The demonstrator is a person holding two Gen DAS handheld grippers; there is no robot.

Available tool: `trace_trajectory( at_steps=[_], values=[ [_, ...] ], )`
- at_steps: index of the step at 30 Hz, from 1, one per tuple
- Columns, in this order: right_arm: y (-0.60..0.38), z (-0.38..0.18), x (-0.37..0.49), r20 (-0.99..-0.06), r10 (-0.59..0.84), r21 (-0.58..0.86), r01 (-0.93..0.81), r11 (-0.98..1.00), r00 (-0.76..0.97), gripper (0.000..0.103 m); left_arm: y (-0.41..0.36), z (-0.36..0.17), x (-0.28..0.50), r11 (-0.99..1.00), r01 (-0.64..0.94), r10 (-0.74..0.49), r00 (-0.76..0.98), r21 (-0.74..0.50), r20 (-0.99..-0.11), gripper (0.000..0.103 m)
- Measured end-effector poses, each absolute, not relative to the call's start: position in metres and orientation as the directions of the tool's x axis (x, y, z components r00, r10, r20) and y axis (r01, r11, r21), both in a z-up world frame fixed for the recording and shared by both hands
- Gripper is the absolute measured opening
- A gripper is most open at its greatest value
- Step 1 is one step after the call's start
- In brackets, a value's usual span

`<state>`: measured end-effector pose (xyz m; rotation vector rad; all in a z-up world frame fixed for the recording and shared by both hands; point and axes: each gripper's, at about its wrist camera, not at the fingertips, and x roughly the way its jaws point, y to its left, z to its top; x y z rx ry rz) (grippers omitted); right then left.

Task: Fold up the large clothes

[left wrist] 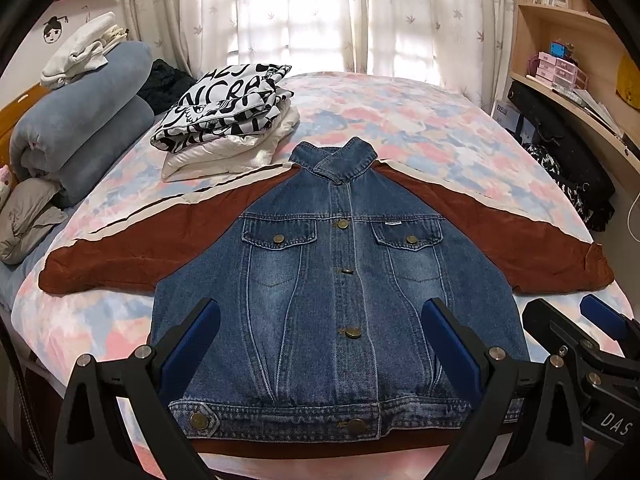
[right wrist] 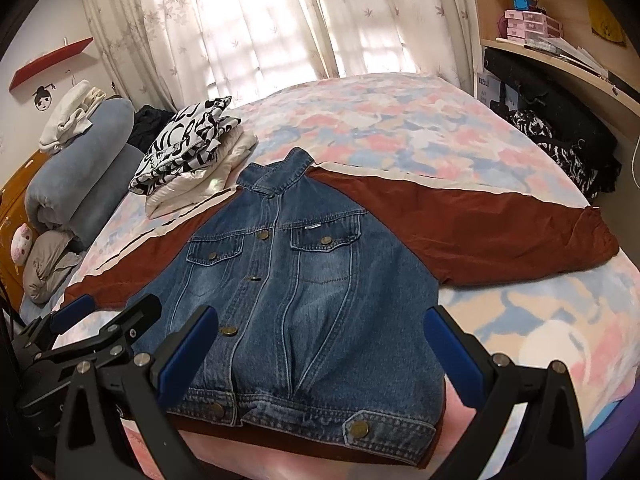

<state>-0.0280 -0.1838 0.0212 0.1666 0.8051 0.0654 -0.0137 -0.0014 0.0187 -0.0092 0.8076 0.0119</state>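
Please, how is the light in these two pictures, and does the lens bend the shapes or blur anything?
Left wrist view: the curtains are backlit and washed out; the fisheye bows the bed edges, dark corners; the jacket is sharp. Right wrist view: same bright window glare, tilted horizon; the open right gripper looms large; bedding nearest the lens looks slightly soft.

Rolled blue blanket (left wrist: 80,120), floral curtains (left wrist: 304,12)

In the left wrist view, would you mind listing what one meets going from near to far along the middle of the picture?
Left gripper, open → denim jacket lying flat, hem nearest and collar farthest → bare floral bedspread → curtains at the window.
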Motion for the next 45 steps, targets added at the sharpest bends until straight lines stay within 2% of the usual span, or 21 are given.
trace_trajectory(
  at_steps=[12,18,24,36,45],
  values=[
    [-0.186,0.032,-0.031,-0.685,0.130,0.181,-0.006,0.984,0.717,0.103,-0.007,0.026,-0.015,1.000,-0.010,0.008,0.699,0.001,-0.715,0.100],
    [-0.192,0.033,-0.033,-0.669,0.164,0.218,-0.019,0.976,0.725,0.103,-0.009,0.029,-0.016,0.999,0.014,-0.031,0.699,-0.029,-0.715,0.100],
    [-0.193,0.039,-0.036,-0.656,0.154,0.198,-0.029,0.980,0.739,0.103,-0.013,0.033,-0.014,0.998,0.033,-0.058,0.692,-0.048,-0.720,0.100],
    [-0.208,0.067,-0.027,-0.617,0.134,0.137,-0.062,0.989,0.775,0.103,-0.040,0.062,-0.008,0.996,0.053,0.012,0.748,0.078,-0.664,0.100],
    [-0.245,0.097,-0.018,-0.568,0.145,0.178,-0.051,0.983,0.810,0.103,-0.086,0.093,-0.002,0.976,0.181,-0.074,0.800,0.122,-0.595,0.100]
  ],
)
